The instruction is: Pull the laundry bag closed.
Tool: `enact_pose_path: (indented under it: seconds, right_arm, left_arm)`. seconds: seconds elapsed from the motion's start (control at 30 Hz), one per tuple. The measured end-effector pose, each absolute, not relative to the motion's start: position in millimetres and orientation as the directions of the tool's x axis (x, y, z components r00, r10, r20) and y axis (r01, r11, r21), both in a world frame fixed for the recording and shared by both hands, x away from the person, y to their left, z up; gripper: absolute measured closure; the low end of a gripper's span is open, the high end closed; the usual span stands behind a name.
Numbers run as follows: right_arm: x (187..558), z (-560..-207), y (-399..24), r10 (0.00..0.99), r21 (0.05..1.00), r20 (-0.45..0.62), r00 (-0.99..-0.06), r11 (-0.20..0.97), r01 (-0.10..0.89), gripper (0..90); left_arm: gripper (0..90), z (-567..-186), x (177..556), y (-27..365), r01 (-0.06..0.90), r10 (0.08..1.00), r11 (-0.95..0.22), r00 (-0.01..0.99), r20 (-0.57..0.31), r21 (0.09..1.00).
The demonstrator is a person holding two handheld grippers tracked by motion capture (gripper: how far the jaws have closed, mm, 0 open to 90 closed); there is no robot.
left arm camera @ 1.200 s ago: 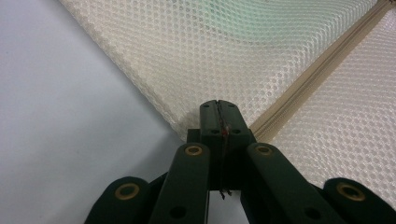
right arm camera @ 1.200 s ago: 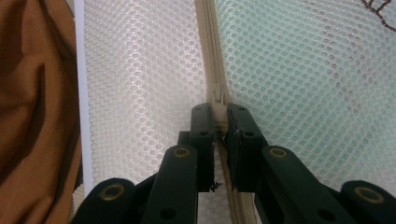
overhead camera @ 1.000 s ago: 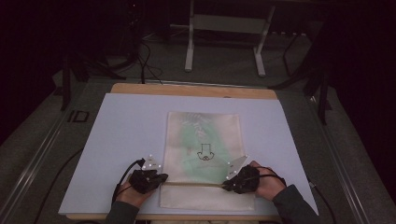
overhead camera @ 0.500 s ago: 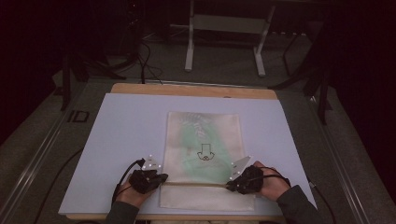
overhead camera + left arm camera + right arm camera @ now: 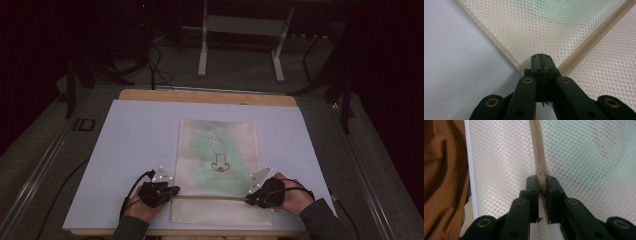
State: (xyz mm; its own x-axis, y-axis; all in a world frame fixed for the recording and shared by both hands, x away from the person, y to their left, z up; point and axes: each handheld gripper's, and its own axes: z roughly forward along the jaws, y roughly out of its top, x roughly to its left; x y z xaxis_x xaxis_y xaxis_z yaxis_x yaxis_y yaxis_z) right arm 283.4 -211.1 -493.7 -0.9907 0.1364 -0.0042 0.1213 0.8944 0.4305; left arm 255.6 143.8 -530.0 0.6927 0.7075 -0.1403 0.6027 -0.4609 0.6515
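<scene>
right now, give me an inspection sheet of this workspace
surface: pale mat on a wooden table
job's things: cream mesh bag lying flat, green item inside, zipper across its near end
clutter: nothing seen
grippers: left gripper shut on the bag's edge at the zipper's end; right gripper shut on the zipper pull
cables: one trails from each gripper; more on the floor beyond
surroundings: dark room, metal stand behind the table

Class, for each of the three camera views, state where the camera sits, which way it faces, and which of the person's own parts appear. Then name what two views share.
High view: above the person's side, facing forward and down on the table; both hands and grippers.
Left gripper view: on the left gripper, along its shut jaws at the mesh bag.
Right gripper view: on the right gripper, jaws clamping the zipper pull.
Shared: both gripper views show the bag's zipper.
</scene>
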Motion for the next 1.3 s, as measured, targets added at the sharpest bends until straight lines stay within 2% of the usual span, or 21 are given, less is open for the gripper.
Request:
enact_pose_path:
  seconds: [1.3]
  right_arm:
    - [283.3,-488.5,-231.2,0.155,0.413,0.012,-0.988,0.899,0.146,82.5]
  left_arm:
    - [89.3,-529.9,255.5,143.9,0.604,0.707,-0.461,0.693,-0.142,0.65]
